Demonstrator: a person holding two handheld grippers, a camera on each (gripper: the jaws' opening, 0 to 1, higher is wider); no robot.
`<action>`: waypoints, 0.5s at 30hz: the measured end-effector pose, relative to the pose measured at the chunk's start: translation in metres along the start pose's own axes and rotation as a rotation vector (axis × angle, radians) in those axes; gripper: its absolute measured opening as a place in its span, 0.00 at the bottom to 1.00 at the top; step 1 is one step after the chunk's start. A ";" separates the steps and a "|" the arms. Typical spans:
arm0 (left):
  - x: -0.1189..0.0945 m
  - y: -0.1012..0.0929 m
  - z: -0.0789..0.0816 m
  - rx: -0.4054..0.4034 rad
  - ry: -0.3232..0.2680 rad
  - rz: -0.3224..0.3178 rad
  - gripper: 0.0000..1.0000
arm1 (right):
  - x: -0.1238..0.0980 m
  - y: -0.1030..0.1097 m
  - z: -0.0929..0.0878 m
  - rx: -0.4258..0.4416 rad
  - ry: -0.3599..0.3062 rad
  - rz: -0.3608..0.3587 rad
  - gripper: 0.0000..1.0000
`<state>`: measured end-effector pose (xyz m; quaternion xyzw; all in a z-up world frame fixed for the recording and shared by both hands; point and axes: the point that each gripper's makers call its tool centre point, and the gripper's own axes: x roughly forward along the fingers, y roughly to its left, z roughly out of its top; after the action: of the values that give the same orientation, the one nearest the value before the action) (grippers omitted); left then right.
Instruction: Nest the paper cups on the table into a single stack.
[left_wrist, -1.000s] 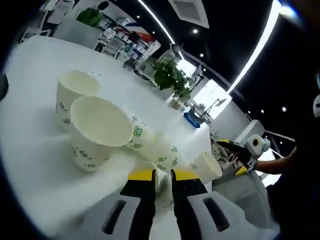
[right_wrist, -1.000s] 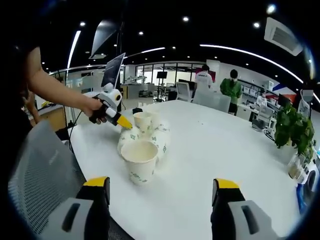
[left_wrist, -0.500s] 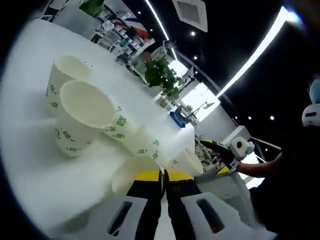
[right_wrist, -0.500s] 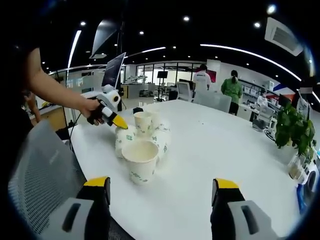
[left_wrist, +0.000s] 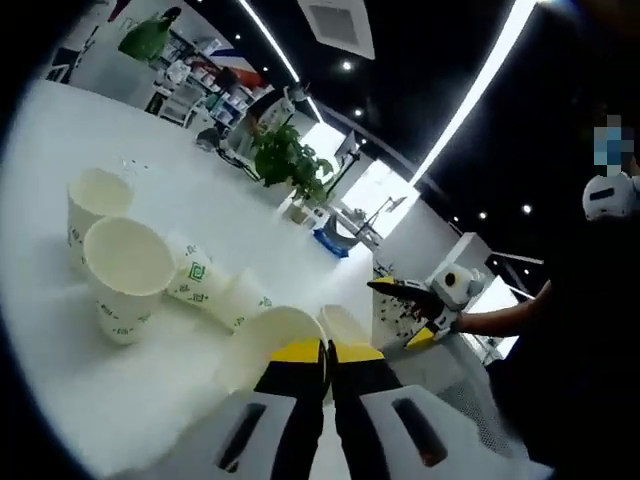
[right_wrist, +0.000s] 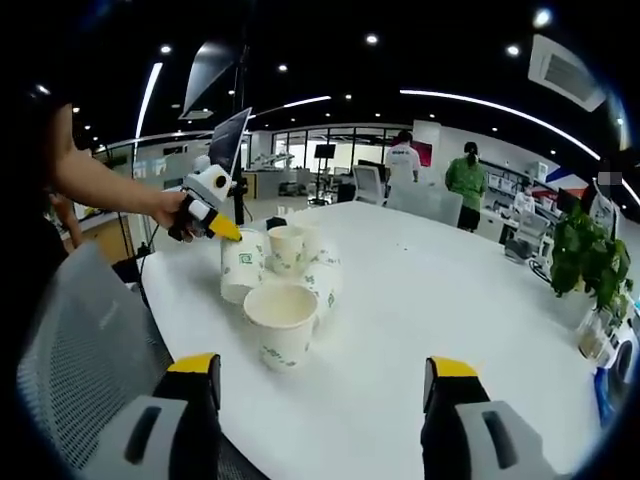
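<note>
White paper cups with green marks stand in a cluster on the round white table (right_wrist: 460, 290). My left gripper (left_wrist: 326, 350) is shut on the rim of one cup (left_wrist: 268, 343); in the right gripper view that cup (right_wrist: 240, 266) hangs upright from the left gripper (right_wrist: 228, 231), just above the table's near-left edge. Beside it are an upright cup (right_wrist: 281, 325) in front, another upright cup (right_wrist: 287, 247) behind and a lying cup (right_wrist: 322, 280). In the left gripper view two upright cups (left_wrist: 124, 276) and lying nested cups (left_wrist: 215, 290) sit further off. My right gripper (right_wrist: 320, 378) is open and apart from them.
A grey mesh chair (right_wrist: 80, 340) stands at the table's near-left edge. A potted plant (right_wrist: 585, 262) sits at the far right rim. Two people (right_wrist: 466, 185) stand behind the table among desks. A person's hand holds the right gripper (left_wrist: 400, 298) at the table's edge.
My left gripper has shut on a cup's rim and lifted that cup upright off the table. The right gripper has stayed where it was, open.
</note>
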<state>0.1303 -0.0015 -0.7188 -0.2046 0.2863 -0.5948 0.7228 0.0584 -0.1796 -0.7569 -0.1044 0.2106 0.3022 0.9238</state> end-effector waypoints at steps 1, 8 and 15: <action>0.000 -0.002 0.003 0.012 0.001 0.003 0.00 | 0.000 0.000 0.000 -0.001 0.002 0.001 0.84; 0.001 -0.021 0.021 0.109 0.012 0.006 0.00 | 0.000 0.002 0.001 0.002 0.001 0.007 0.85; 0.012 -0.042 0.040 0.224 0.010 0.009 0.00 | 0.001 0.003 -0.001 -0.002 0.009 0.011 0.85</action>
<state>0.1274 -0.0239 -0.6642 -0.1182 0.2226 -0.6210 0.7422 0.0571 -0.1774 -0.7581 -0.1054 0.2151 0.3070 0.9211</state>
